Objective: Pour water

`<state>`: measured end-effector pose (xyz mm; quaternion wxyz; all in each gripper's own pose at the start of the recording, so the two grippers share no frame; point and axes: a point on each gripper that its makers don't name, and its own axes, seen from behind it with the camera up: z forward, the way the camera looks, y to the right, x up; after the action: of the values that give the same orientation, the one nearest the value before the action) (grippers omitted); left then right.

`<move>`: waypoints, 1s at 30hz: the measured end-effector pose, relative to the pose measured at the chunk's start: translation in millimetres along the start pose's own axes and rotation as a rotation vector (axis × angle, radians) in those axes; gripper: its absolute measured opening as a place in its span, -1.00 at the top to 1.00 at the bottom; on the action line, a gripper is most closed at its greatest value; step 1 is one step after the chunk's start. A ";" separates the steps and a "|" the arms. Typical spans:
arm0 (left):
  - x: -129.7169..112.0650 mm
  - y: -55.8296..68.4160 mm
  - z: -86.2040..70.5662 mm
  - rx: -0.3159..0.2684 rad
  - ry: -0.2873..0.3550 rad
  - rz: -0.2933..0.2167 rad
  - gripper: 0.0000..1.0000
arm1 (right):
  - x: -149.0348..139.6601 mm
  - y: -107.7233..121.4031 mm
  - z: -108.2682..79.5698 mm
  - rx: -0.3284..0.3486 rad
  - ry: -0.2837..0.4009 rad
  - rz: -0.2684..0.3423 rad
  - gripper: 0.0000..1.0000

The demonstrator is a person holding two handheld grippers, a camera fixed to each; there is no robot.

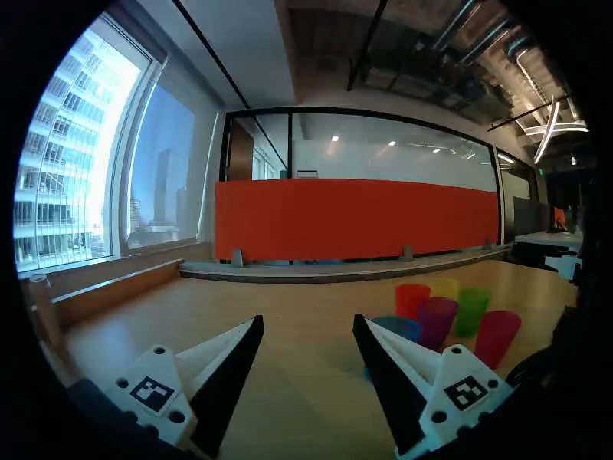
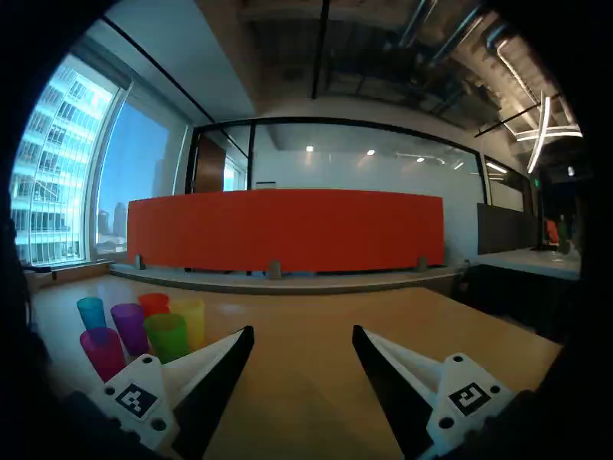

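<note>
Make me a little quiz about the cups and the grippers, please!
1. True or false: the left gripper is shut on a cup.
2. How many coloured cups stand on the wooden table?
3. What is between the fingers of the right gripper? A: a cup. B: a bottle. C: nothing.

Key: 1 false, it is open and holds nothing. 2 six: blue, purple, orange, yellow, green and pink. 3 C.
</note>
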<state>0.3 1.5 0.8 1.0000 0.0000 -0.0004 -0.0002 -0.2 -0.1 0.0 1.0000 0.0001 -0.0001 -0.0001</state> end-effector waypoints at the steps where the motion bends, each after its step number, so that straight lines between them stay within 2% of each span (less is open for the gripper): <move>1: -0.4 0.0 0.1 0.000 -0.002 0.000 -0.72 | -1.1 -0.6 0.0 0.001 -0.001 -0.001 -0.98; 6: -2.1 -3.5 1.8 0.010 -0.021 0.007 -0.72 | -3.0 -2.9 1.8 0.005 -0.021 -0.014 -0.99; 9: 6.6 -6.0 2.7 0.018 -0.018 0.017 -0.72 | 2.4 -5.8 3.0 0.012 -0.027 -0.026 -0.99; 18: 53.1 -1.3 8.4 -0.018 0.005 0.005 -0.72 | 43.0 -20.5 4.4 0.066 -0.037 -0.020 -0.99; 23: 83.2 1.9 13.4 -0.038 0.015 0.010 -0.72 | 70.6 -20.4 8.5 0.076 -0.046 -0.020 -0.98; 27: 102.1 6.5 20.5 -0.075 0.009 0.015 -0.72 | 92.7 -18.9 12.3 0.080 -0.047 -0.012 -0.98; 30: 116.2 5.4 24.9 -0.088 0.003 0.019 -0.72 | 109.2 -17.6 13.9 0.082 -0.047 -0.007 -0.99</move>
<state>116.5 6.9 25.8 0.9990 -0.0439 0.0011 0.0095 109.0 -17.7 13.9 0.9989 0.0412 -0.0237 -0.0036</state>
